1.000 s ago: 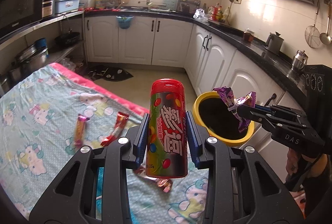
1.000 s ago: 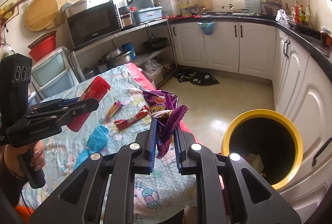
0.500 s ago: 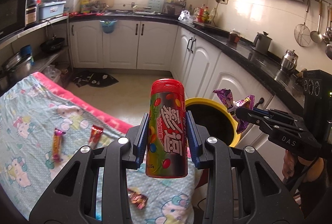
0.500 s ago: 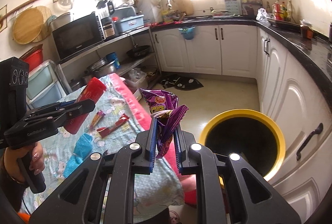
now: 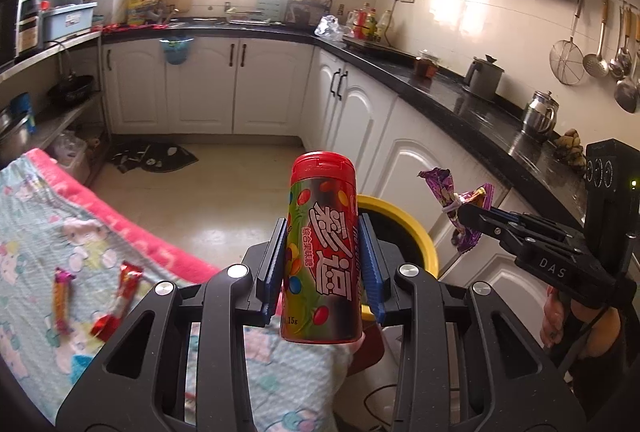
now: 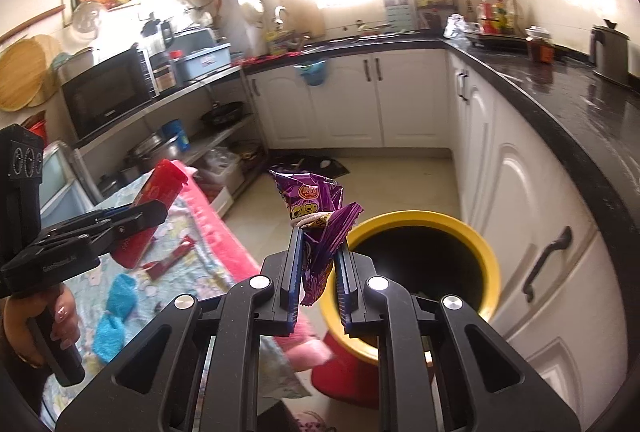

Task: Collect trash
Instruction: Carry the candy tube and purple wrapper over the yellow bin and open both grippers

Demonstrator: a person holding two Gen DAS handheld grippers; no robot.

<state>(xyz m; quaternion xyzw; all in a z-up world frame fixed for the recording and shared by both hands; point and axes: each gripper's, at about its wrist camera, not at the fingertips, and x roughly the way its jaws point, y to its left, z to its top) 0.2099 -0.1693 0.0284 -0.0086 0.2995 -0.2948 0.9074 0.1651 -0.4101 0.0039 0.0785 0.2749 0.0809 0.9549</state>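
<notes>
My left gripper (image 5: 323,232) is shut on an upright red candy can (image 5: 322,252), held past the table's edge with the yellow bin's rim (image 5: 416,232) just behind it. My right gripper (image 6: 320,244) is shut on a crumpled purple snack bag (image 6: 312,200), and the bin's rim (image 6: 488,252) and dark opening lie directly ahead and below it. In the left wrist view the right gripper (image 5: 470,214) holds the purple bag (image 5: 440,184) above the bin's far side. The right wrist view shows the left gripper (image 6: 152,212) with the can (image 6: 154,200) over the table.
Two candy wrappers (image 5: 60,296) (image 5: 120,296) and a blue cloth item (image 6: 120,292) lie on the patterned tablecloth (image 5: 40,232). White cabinets (image 6: 520,192) under a black counter stand close behind the bin. A dark mat (image 5: 152,160) lies on the tiled floor.
Both grippers have swung away from the table toward the bin, each keeping its load. The table has slid left in both views and the bin now looks nearer.
</notes>
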